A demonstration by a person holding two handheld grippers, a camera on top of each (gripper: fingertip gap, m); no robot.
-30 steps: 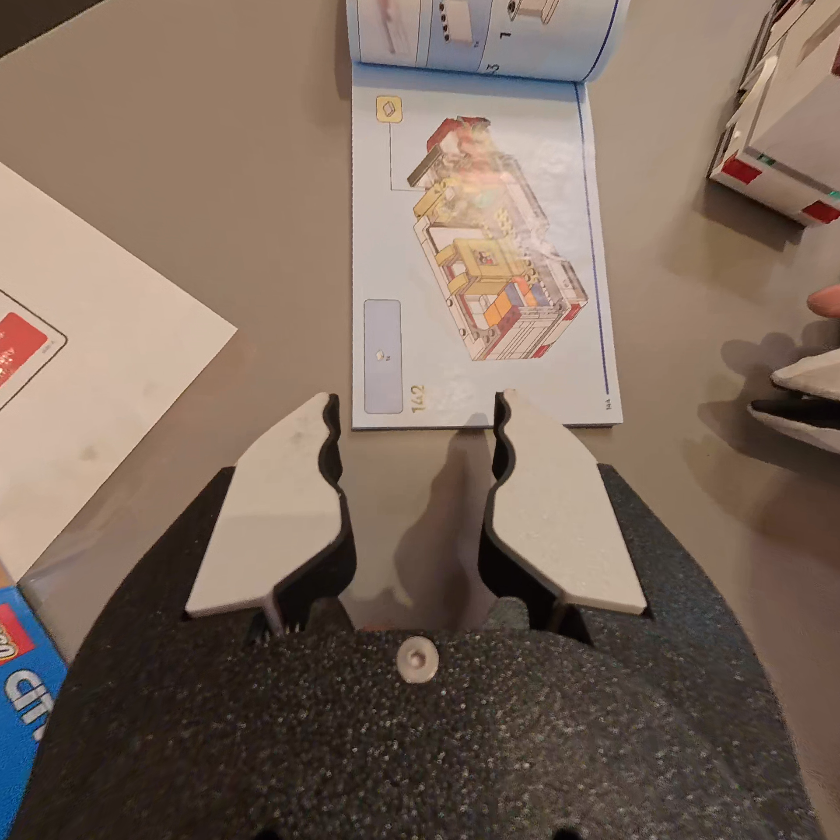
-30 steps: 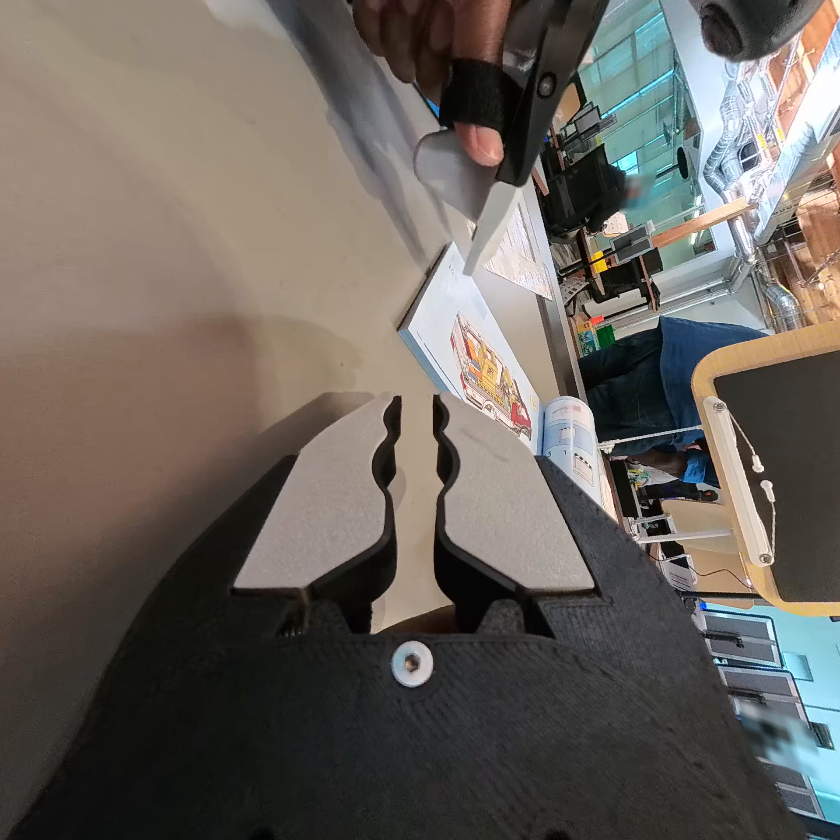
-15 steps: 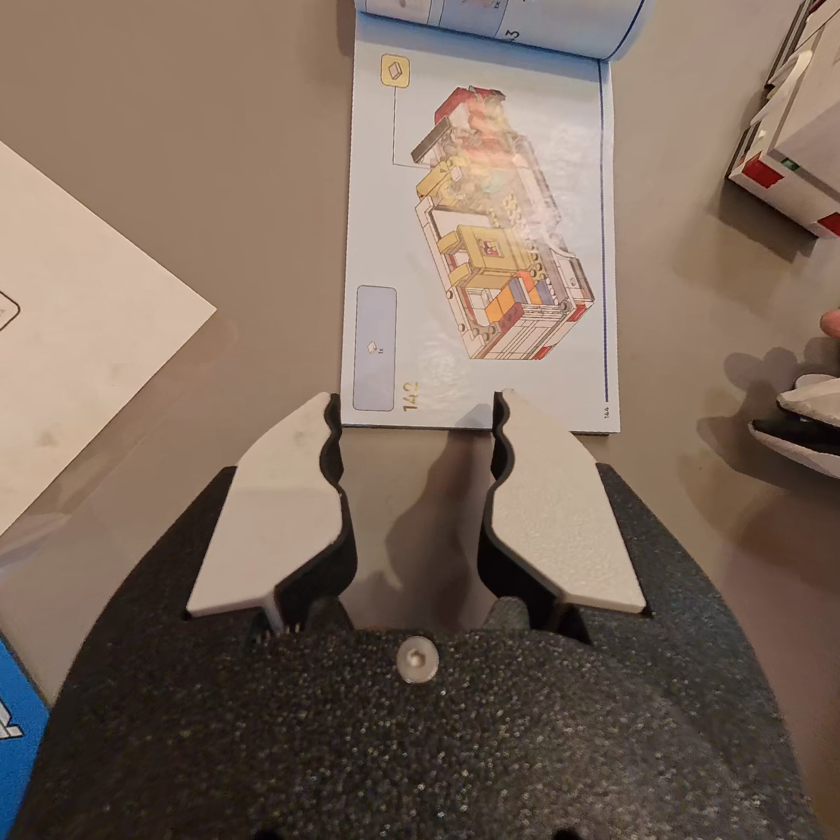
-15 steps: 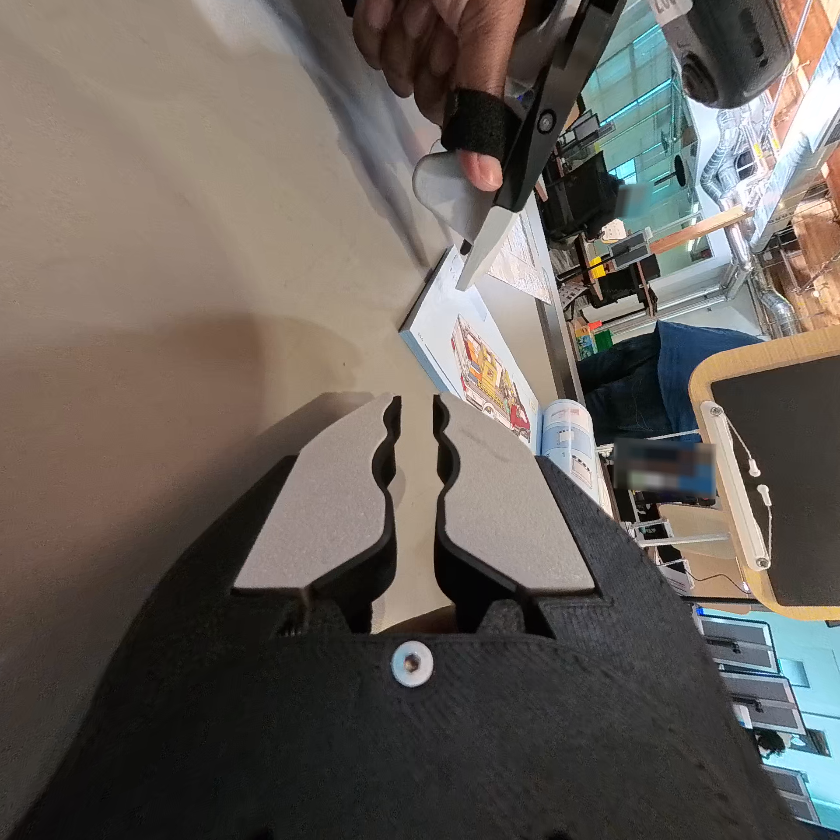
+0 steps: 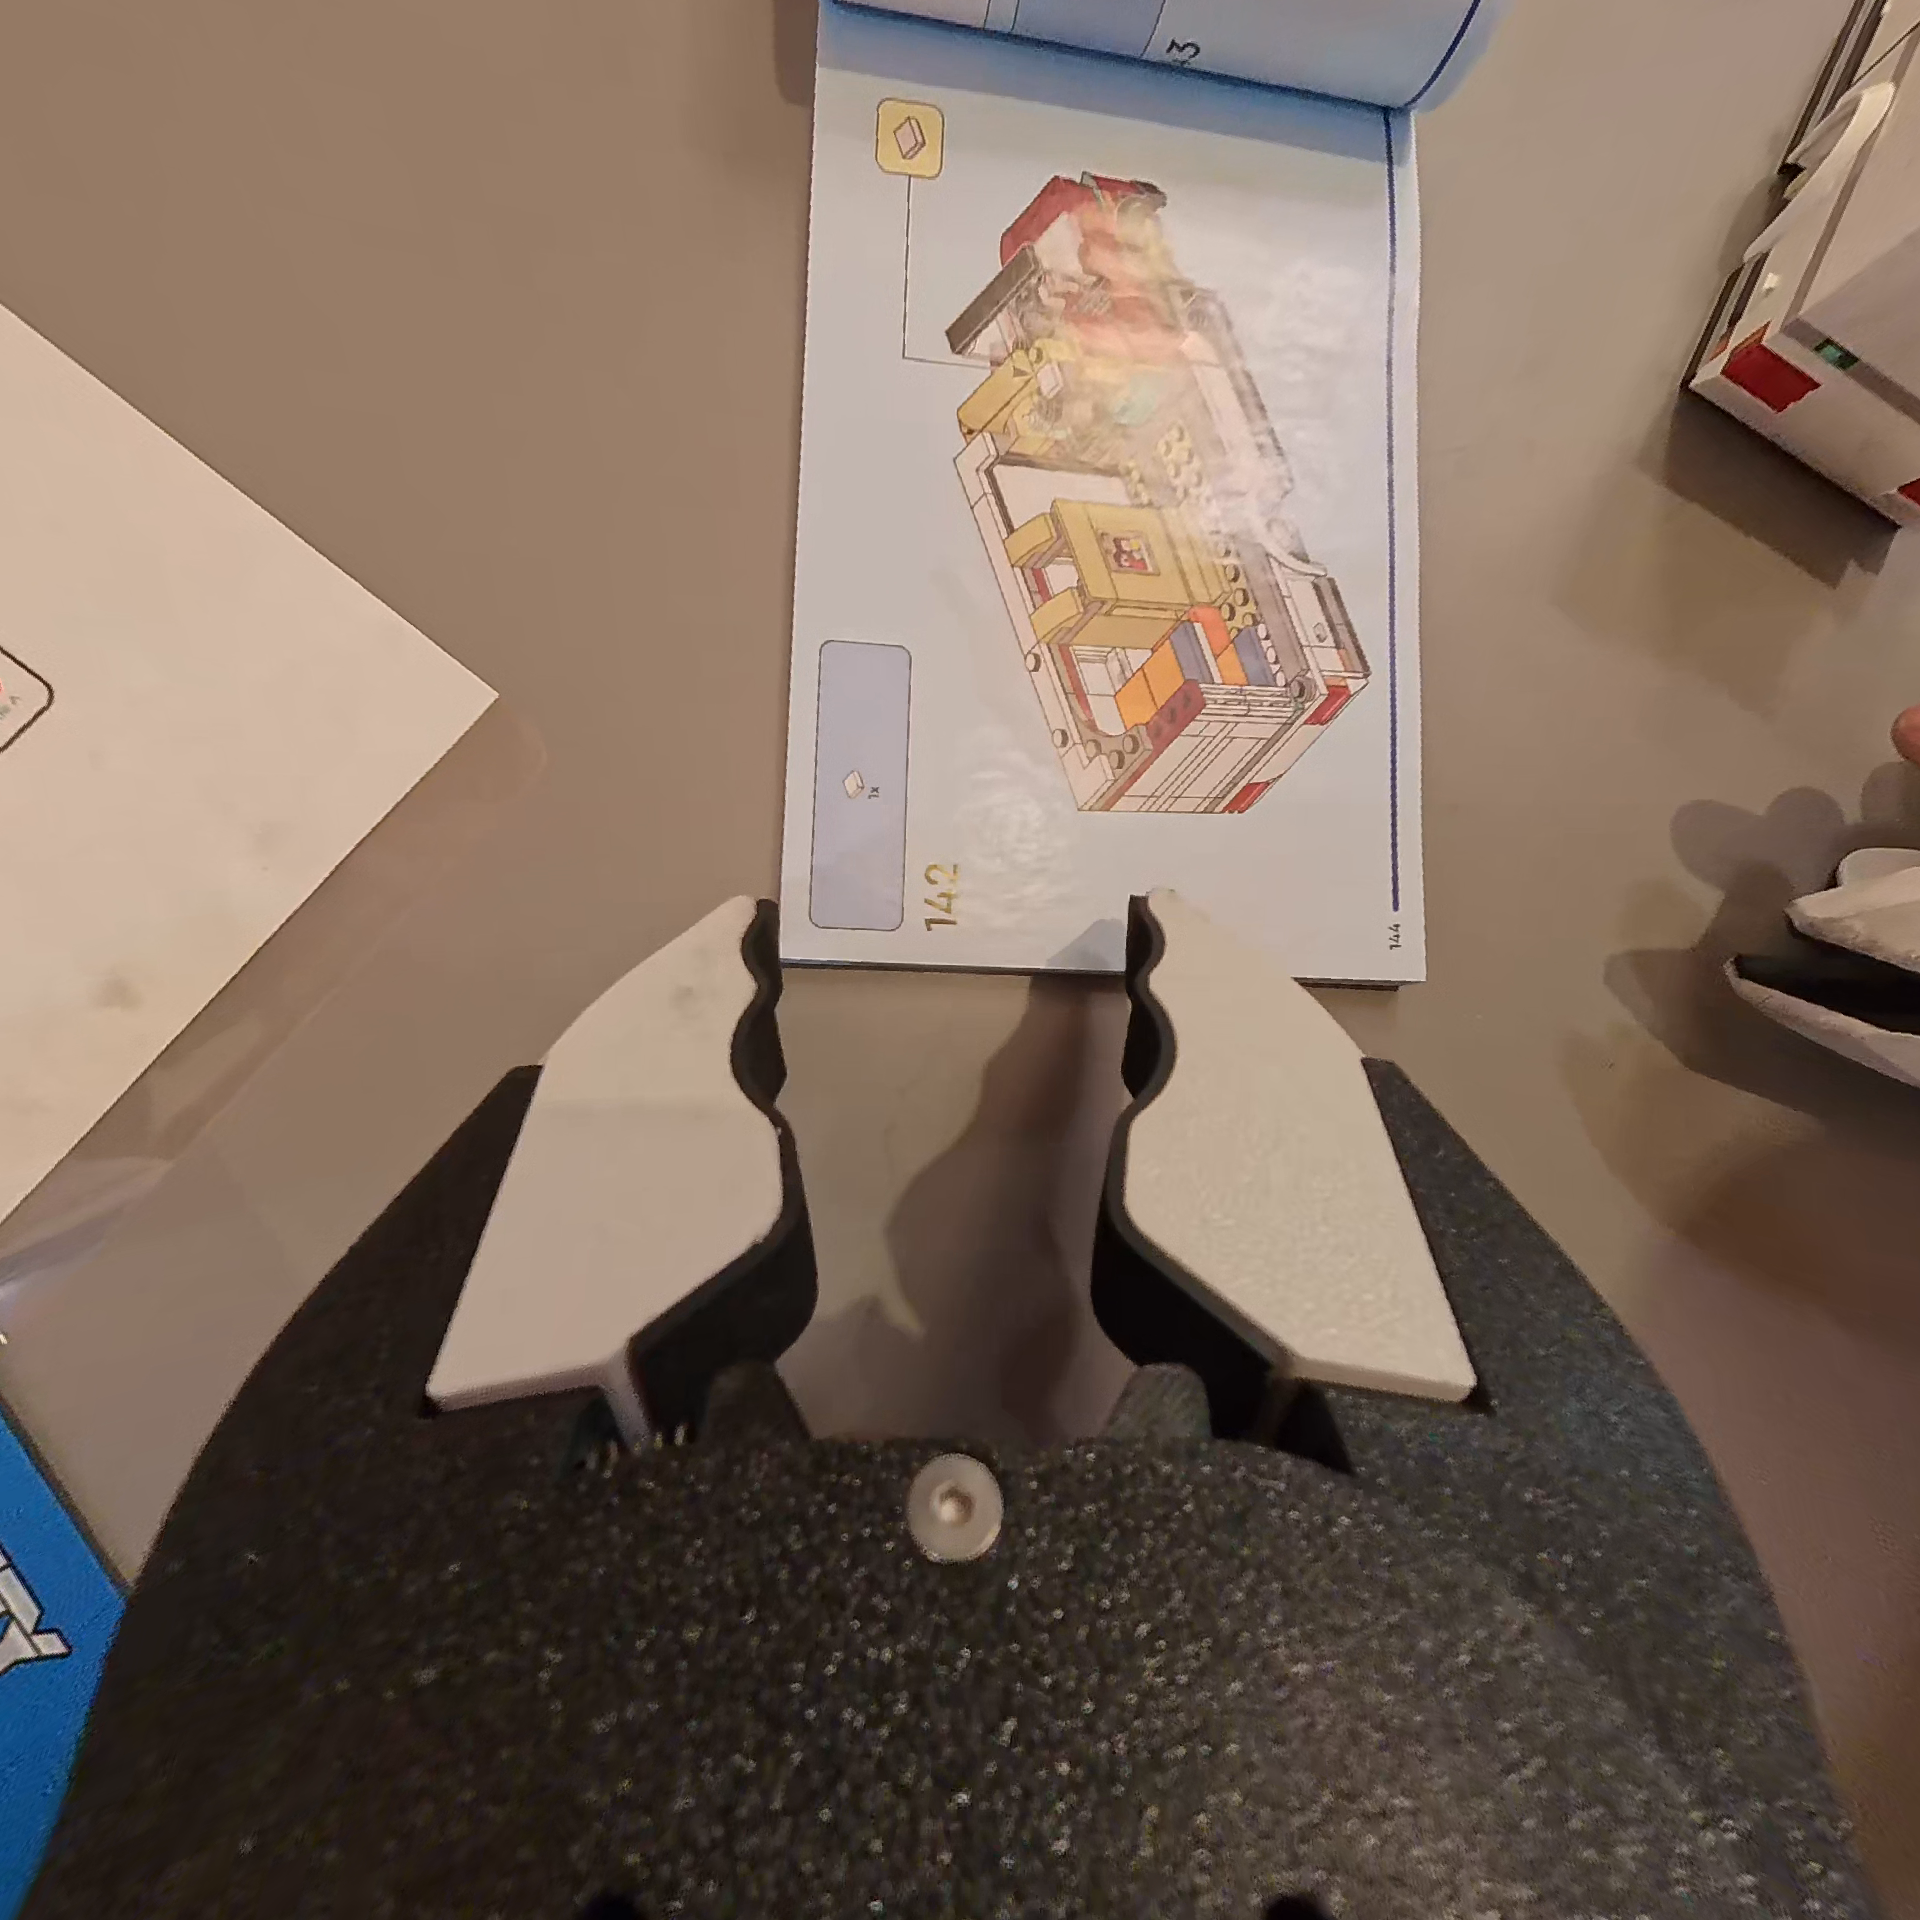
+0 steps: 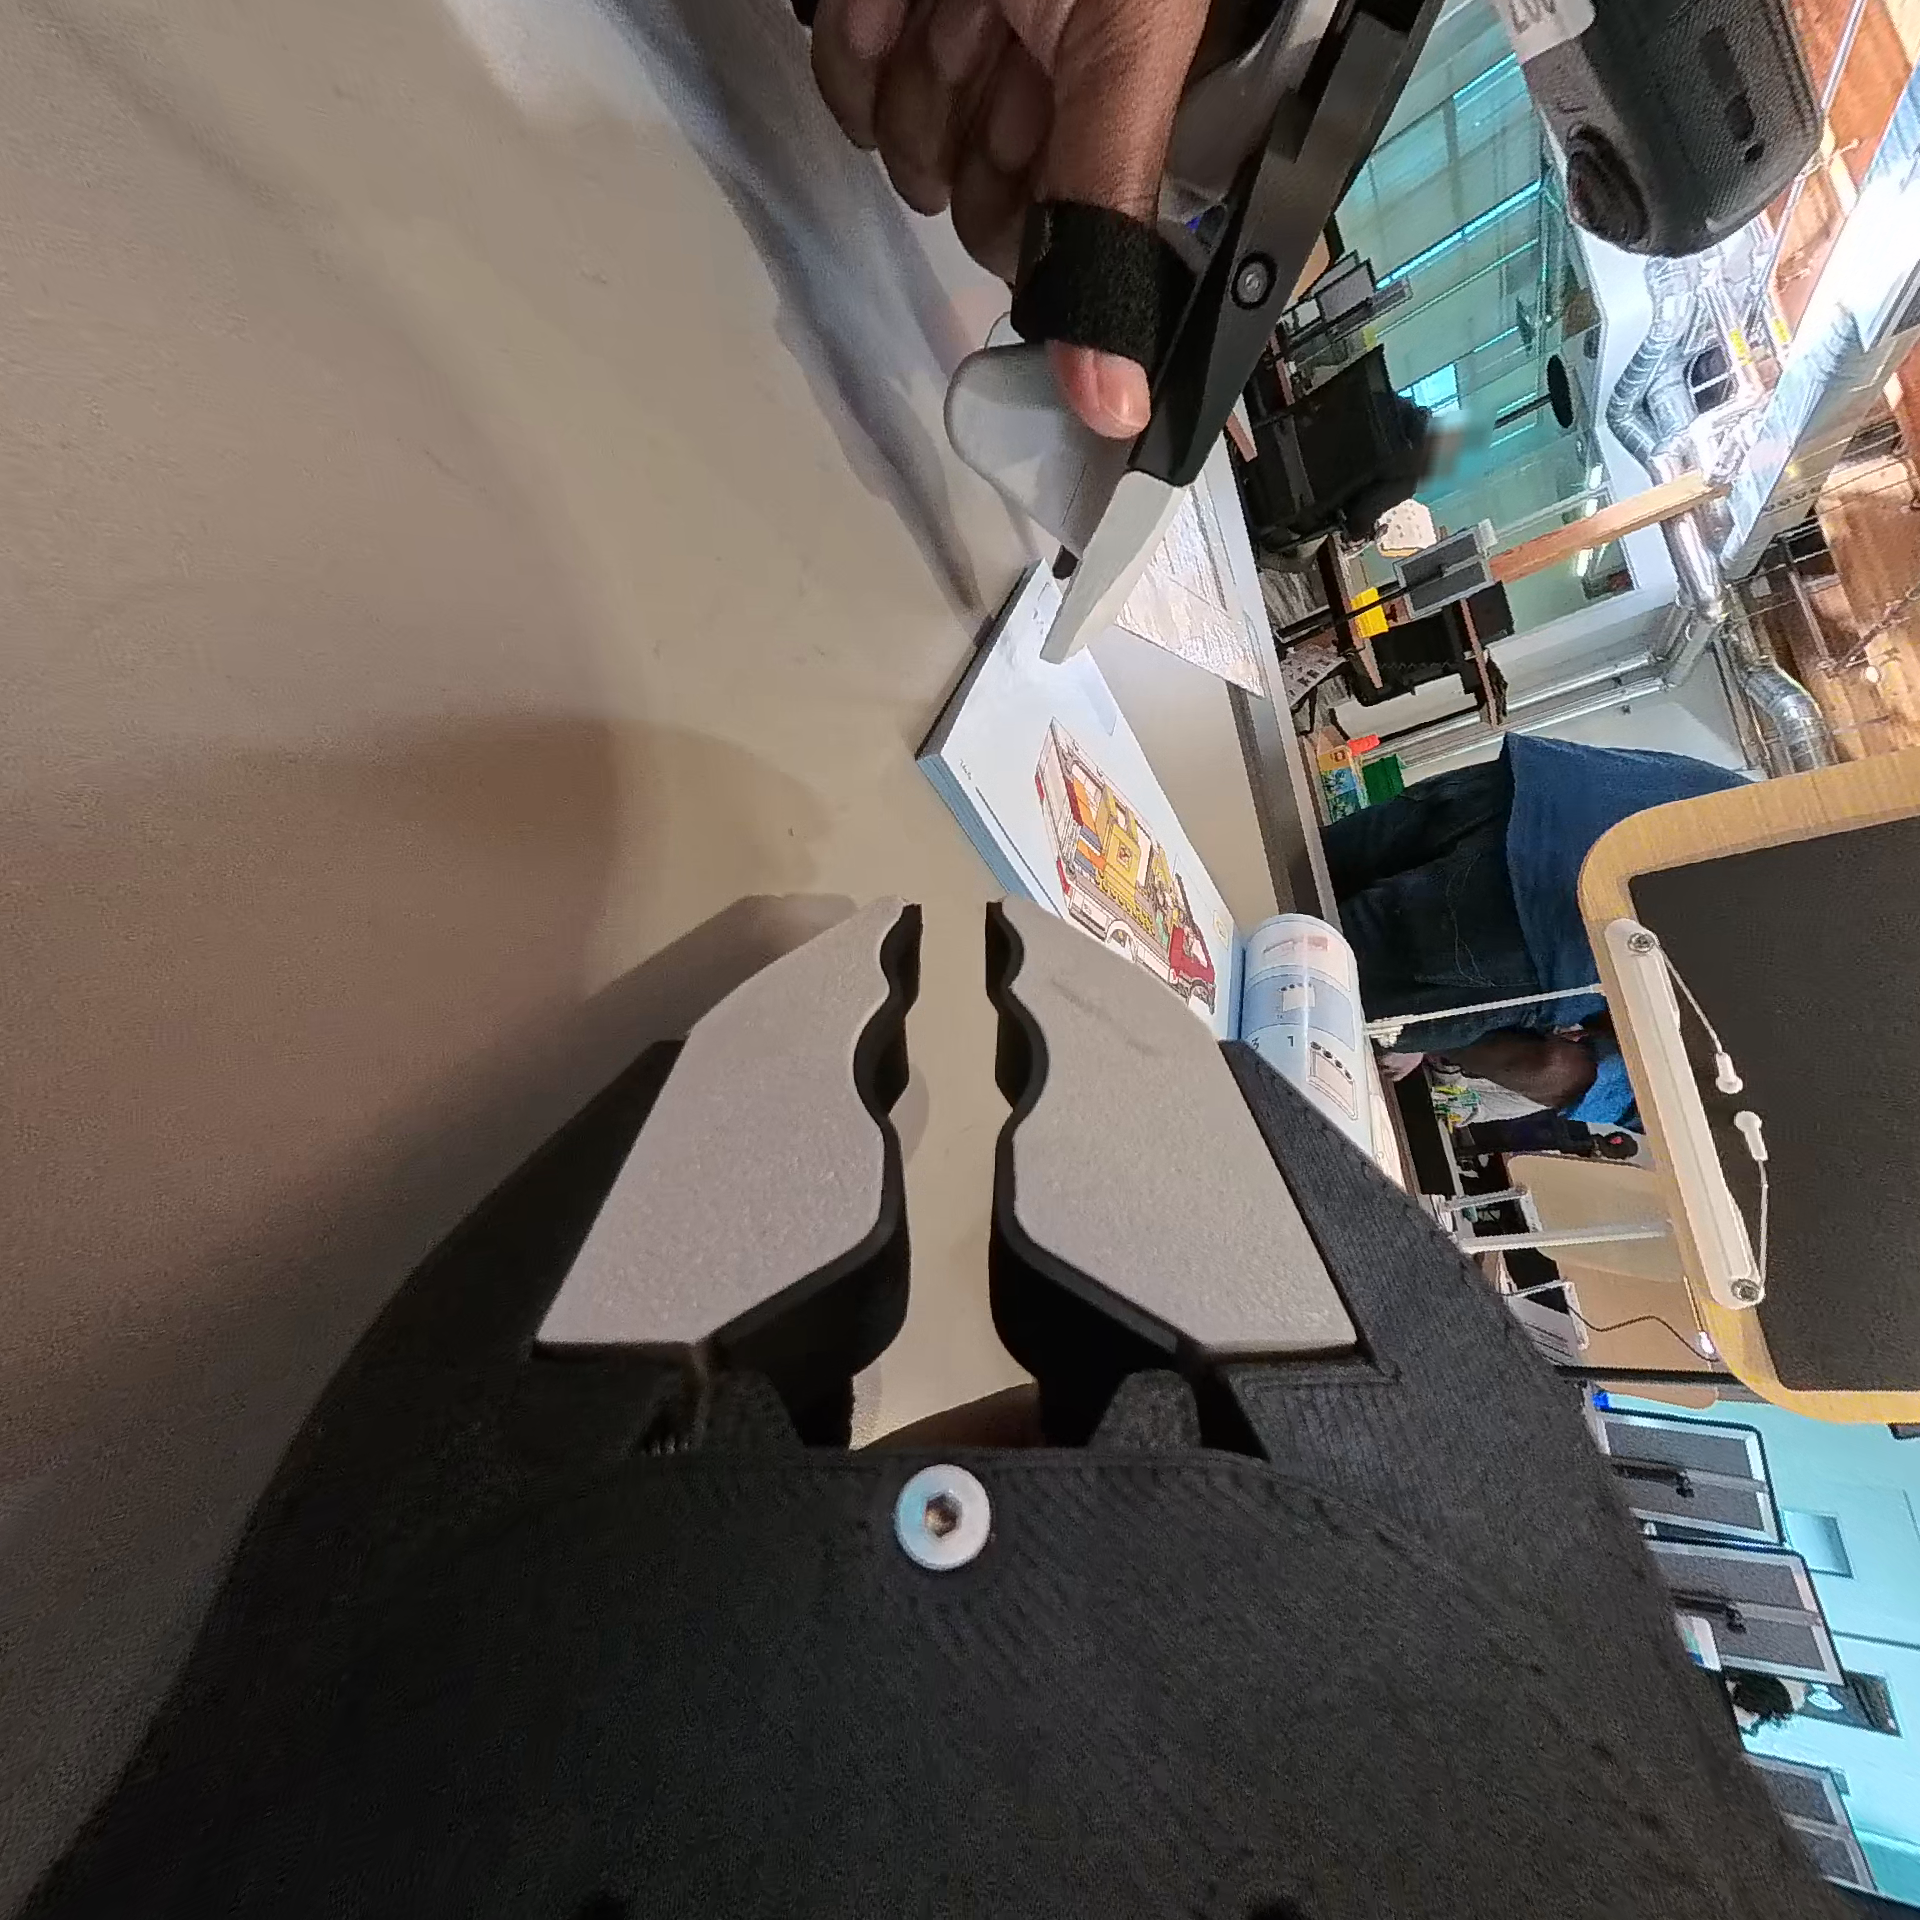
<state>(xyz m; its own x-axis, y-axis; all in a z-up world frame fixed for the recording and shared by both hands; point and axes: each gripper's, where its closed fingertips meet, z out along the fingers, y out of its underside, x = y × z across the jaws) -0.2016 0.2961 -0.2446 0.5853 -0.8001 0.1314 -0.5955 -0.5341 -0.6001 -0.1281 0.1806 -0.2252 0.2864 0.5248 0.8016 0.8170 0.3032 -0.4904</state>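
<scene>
An open instruction booklet [image 5: 1101, 520] lies flat on the grey table [image 5: 520, 416], with a picture of a brick-built vehicle on its page. My left gripper [image 5: 951, 914] is open and empty. Its fingertips [image 5: 1174, 935] stand at the booklet's near edge, the left one by the near left corner. The right wrist view shows this gripper in a hand [image 6: 1039, 156], its finger [image 6: 1101, 571] tilted down over a corner of the booklet [image 6: 1049, 748]. My right gripper [image 6: 953, 920] hovers low over bare table beside the booklet. Its jaws stand a narrow gap apart with nothing between them.
A white sheet [image 5: 156, 727] lies at the left and a blue box [image 5: 42, 1662] at the bottom left. A white and red brick model [image 5: 1829, 312] stands at the far right. The right gripper's fingertips [image 5: 1839, 966] show at the right edge. A person in blue [image 6: 1558, 862] stands beyond the table's edge.
My left gripper has moved forward, so its fingertips now reach the booklet's near edge. It stays open. The right gripper has hardly moved and its jaws keep their narrow gap.
</scene>
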